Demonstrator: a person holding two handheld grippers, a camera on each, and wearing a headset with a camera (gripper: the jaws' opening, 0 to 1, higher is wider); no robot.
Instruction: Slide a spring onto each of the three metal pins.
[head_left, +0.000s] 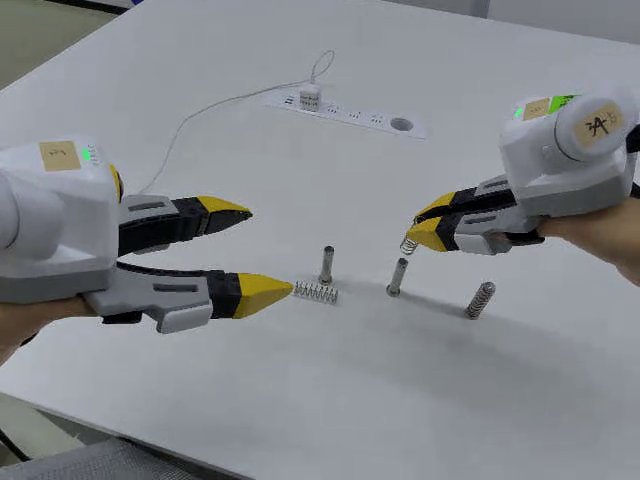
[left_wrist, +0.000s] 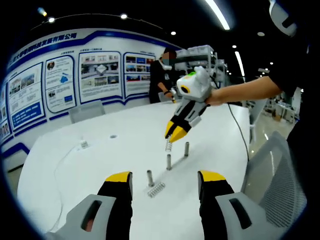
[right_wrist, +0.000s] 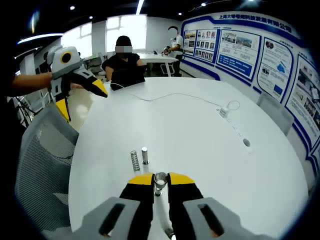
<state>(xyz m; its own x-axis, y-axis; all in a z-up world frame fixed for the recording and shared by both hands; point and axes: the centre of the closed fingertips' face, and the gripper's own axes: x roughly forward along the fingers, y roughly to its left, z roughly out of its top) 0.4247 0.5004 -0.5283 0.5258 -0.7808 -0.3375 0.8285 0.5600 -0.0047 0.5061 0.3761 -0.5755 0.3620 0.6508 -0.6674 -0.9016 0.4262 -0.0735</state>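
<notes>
Above the middle pin (head_left: 398, 277), a spring (head_left: 408, 243) is held pinched at the tips of the right gripper (head_left: 426, 228).

On the white table (head_left: 300, 400), the left gripper (head_left: 250, 250) is seen with its jaws spread and nothing between them, near a second spring (head_left: 316, 292) that lies flat just beside a bare pin (head_left: 326, 264). The third pin (head_left: 480, 300) appears to be sleeved with a coil, though this cannot be told for certain. The second fitting is judged to be in hand. For the next move, the held spring's open end would need to be lined up squarely over the middle pin's top and lowered before the jaws are released; a tilt could catch the coil on the rim.
</notes>
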